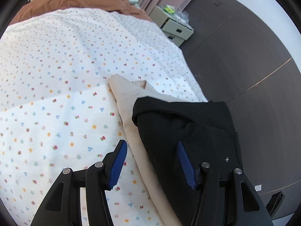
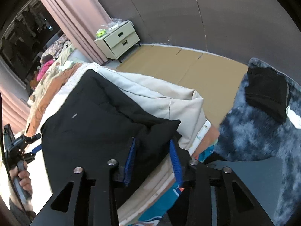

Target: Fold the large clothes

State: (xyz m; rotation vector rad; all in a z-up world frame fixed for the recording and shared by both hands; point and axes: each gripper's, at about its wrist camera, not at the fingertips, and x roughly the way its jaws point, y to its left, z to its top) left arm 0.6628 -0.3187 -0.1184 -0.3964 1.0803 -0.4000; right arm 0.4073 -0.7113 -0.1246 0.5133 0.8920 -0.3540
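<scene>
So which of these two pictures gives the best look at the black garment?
The right wrist view: the black garment spreads wide there, lying on a beige garment, with a small logo visible. The left wrist view catches only its folded end near the bed's edge.

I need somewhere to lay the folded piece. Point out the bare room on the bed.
Free: the floral sheet, from the brown blanket down to the beige garment. Crowded: the bed's corner, where the black garment lies on the beige one, under both grippers.
</scene>
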